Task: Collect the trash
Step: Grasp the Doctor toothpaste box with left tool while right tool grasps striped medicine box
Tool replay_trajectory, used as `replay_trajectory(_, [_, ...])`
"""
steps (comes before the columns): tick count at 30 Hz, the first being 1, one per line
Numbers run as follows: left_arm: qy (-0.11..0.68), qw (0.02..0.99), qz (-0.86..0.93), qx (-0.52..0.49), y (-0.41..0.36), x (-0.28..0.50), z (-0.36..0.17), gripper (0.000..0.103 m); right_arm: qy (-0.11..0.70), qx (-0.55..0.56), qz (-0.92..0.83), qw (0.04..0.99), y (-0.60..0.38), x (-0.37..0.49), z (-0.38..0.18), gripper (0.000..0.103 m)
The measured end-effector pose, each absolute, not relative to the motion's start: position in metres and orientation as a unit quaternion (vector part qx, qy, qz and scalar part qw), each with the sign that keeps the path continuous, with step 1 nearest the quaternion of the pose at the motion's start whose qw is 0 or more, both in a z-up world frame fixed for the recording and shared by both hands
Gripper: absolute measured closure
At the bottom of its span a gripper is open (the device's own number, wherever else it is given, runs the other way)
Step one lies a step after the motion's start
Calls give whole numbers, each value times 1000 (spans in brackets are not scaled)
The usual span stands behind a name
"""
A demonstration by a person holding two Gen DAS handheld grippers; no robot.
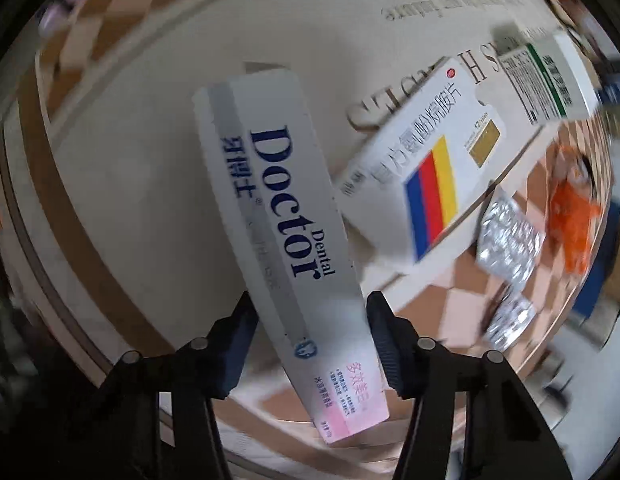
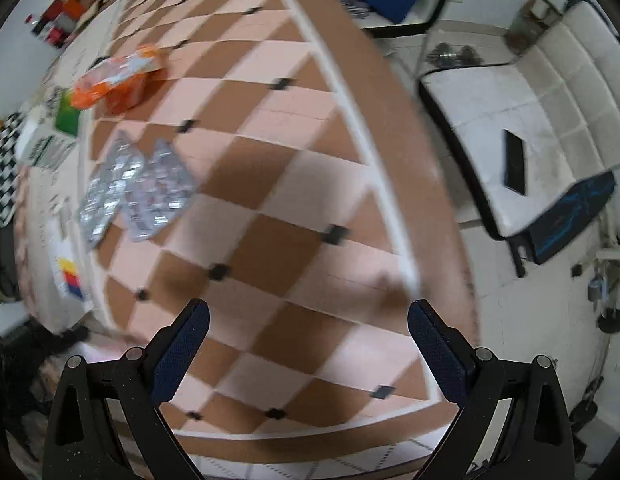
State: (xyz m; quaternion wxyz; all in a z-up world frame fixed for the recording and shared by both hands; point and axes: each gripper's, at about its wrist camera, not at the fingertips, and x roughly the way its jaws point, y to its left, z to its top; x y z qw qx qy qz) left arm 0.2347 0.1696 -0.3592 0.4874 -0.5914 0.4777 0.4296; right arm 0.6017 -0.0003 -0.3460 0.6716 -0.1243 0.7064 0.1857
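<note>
We hold the toothpaste box [image 1: 286, 216] clamped in our left gripper [image 1: 311, 336], just beside the striped medicine box [image 1: 425, 172]. Our right gripper [image 2: 308, 344] hangs wide and empty. Next, probably, carrying it to a bin.

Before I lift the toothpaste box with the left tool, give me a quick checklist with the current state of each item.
1. Dental Doctor toothpaste box sits between the left tool's fingers: ok.
2. Pads firmly pressing the box on both sides: cannot tell; both fingers are at its edges, but the picture is blurred.
3. Box lies clear of the striped medicine box: cannot tell; they look very close, contact is unclear.
4. Right tool open and empty: ok.
5. Right tool clear of the foil blister packs: ok; it hangs over bare checkered mat.
6. Trash container in view: not ok; neither view shows one.
</note>
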Motion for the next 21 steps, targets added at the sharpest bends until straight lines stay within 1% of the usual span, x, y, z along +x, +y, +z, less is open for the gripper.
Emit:
replay_trajectory(3, [513, 517, 419, -543, 187, 204, -353, 51, 711, -131, 236, 649, 37, 587, -341, 2])
replay_trajectory(8, [583, 560, 426, -405, 236, 158, -351, 51, 710, -153, 327, 604, 136, 543, -337, 2])
replay_trajectory(11, [583, 553, 428, -414, 254, 137, -361, 53, 704, -187, 356, 585, 199, 514, -351, 3])
replay_trajectory(13, [579, 539, 433, -432, 260, 125, -370, 49, 696, -220, 364, 579, 236, 493, -364, 3])
replay_trajectory(17, [539, 528, 457, -471, 256, 103, -373, 48, 679, -269, 354, 585, 277, 470, -387, 3])
replay_trajectory(19, [529, 527, 466, -475, 249, 89, -372, 51, 674, -286, 345, 587, 287, 463, -398, 8])
replay_trajectory(20, [526, 529, 470, -471, 244, 85, -371, 52, 664, -296, 341, 596, 291, 459, -399, 13])
replay_trajectory(21, [523, 535, 470, -469, 240, 82, -369, 61, 653, -307, 337, 605, 295, 455, -399, 13])
